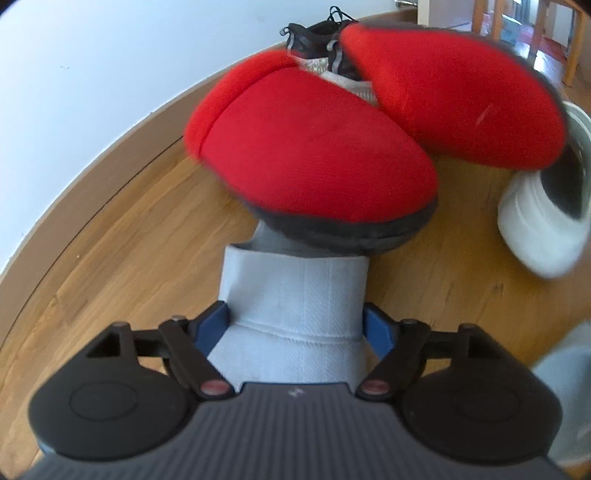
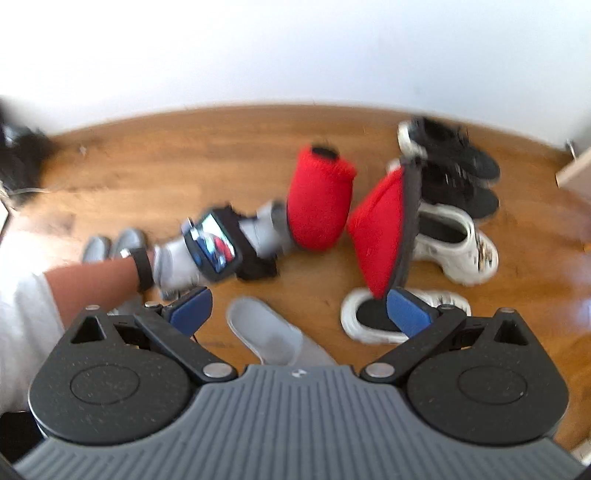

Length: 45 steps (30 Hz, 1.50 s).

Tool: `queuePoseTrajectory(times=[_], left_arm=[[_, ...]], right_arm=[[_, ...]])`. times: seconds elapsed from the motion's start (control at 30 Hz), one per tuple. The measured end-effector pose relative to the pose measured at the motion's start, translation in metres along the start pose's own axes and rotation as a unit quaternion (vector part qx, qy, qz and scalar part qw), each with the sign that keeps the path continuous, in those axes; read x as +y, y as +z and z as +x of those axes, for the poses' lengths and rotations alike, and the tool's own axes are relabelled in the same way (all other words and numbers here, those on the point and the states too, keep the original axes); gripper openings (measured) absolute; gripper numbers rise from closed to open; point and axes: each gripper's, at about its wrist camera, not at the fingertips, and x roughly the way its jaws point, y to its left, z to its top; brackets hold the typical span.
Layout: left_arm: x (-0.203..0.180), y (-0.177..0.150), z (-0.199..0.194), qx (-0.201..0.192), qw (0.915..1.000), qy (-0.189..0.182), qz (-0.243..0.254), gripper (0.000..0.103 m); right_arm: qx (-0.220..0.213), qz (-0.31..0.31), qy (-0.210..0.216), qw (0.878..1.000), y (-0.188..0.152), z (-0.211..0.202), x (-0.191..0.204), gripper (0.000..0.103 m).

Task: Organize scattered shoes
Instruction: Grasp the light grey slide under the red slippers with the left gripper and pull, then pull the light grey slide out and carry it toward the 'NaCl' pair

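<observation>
My left gripper (image 1: pixel 293 325) is shut on the pale grey heel end of a red slipper (image 1: pixel 314 155), one blue pad on each side of the footbed. The slipper's red toe points away toward the wall. From the right wrist view the left gripper (image 2: pixel 221 243) and that red slipper (image 2: pixel 317 206) lie low over the wooden floor. A second red slipper (image 2: pixel 380 229) stands tilted on its edge, dark sole to the right, leaning on the white shoes. My right gripper (image 2: pixel 299 312) hangs open above the floor with nothing gripped; its right pad (image 2: pixel 410 314) is beside the slipper's lower tip.
A pair of black sneakers (image 2: pixel 454 162) sits by the wall, two white clogs (image 2: pixel 458 247) in front of it. A grey slide (image 2: pixel 269 336) lies under my right gripper. Grey shoes (image 2: pixel 110 243) and a person's forearm (image 2: pixel 92 280) are at the left. Chair legs (image 1: pixel 535 29) stand far right.
</observation>
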Motion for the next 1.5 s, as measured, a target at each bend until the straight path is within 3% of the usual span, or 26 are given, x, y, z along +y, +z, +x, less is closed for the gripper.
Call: queuePoseTrajectory(times=[0.1, 0.27, 0.4, 0.53, 0.73, 0.9, 0.97, 1.03, 1.07, 1.1, 1.13, 1.2, 1.27, 1.37, 1.43, 1.5], left_arm=[[0.003, 0.002, -0.007, 0.003, 0.9998, -0.011, -0.016, 0.079], [0.014, 0.02, -0.017, -0.028, 0.9963, -0.034, -0.074, 0.077], [0.005, 0.023, -0.029, -0.036, 0.9964, -0.019, -0.074, 0.078], [0.01, 0.012, -0.029, -0.032, 0.9941, 0.006, -0.103, 0.078], [0.023, 0.026, -0.034, -0.041, 0.9884, 0.041, -0.14, 0.078], [0.025, 0.052, -0.003, 0.011, 0.9858, 0.078, -0.148, 0.077], [0.014, 0.063, 0.004, 0.007, 0.9893, 0.058, -0.134, 0.062], [0.001, 0.073, 0.002, -0.012, 0.9932, 0.028, -0.112, 0.031], [-0.008, 0.076, -0.004, -0.033, 0.995, 0.01, -0.094, 0.031], [-0.012, 0.077, -0.008, -0.045, 0.9957, 0.005, -0.081, 0.035], [-0.021, 0.077, -0.012, -0.058, 0.9967, 0.0, -0.057, 0.047], [-0.029, 0.07, -0.011, -0.046, 0.9987, 0.012, -0.02, 0.067], [-0.035, 0.055, -0.006, -0.028, 0.9983, 0.045, 0.024, 0.068], [-0.035, 0.036, -0.008, -0.044, 0.9944, 0.069, 0.067, 0.076], [-0.024, 0.033, -0.006, -0.038, 0.9956, 0.07, 0.049, 0.088], [0.003, 0.029, -0.001, -0.018, 0.998, 0.053, -0.028, 0.093]], right_arm=[[0.036, 0.042, -0.009, 0.998, 0.001, 0.013, -0.018, 0.102], [0.061, 0.071, 0.003, 0.996, -0.003, 0.02, -0.036, 0.102], [0.05, 0.082, -0.007, 0.995, -0.009, 0.011, -0.044, 0.102], [0.06, 0.092, 0.003, 0.994, -0.016, 0.013, -0.052, 0.102], [0.078, 0.108, -0.011, 0.991, -0.021, 0.024, -0.066, 0.102], [0.078, 0.115, -0.003, 0.99, -0.022, 0.025, -0.067, 0.102], [0.082, 0.108, 0.001, 0.991, -0.023, 0.027, -0.061, 0.102], [0.085, 0.107, 0.003, 0.991, -0.024, 0.029, -0.059, 0.102], [0.09, 0.105, 0.005, 0.99, -0.024, 0.031, -0.057, 0.102], [0.093, 0.105, 0.009, 0.99, -0.024, 0.032, -0.054, 0.102], [0.097, 0.104, 0.013, 0.99, -0.024, 0.034, -0.052, 0.102], [0.098, 0.102, 0.015, 0.99, -0.024, 0.035, -0.049, 0.102], [0.102, 0.101, 0.02, 0.989, -0.024, 0.037, -0.046, 0.102], [0.108, 0.099, 0.029, 0.989, -0.025, 0.039, -0.042, 0.102], [0.109, 0.095, 0.033, 0.989, -0.026, 0.039, -0.039, 0.102], [0.111, 0.091, 0.036, 0.989, -0.025, 0.04, -0.036, 0.102]])
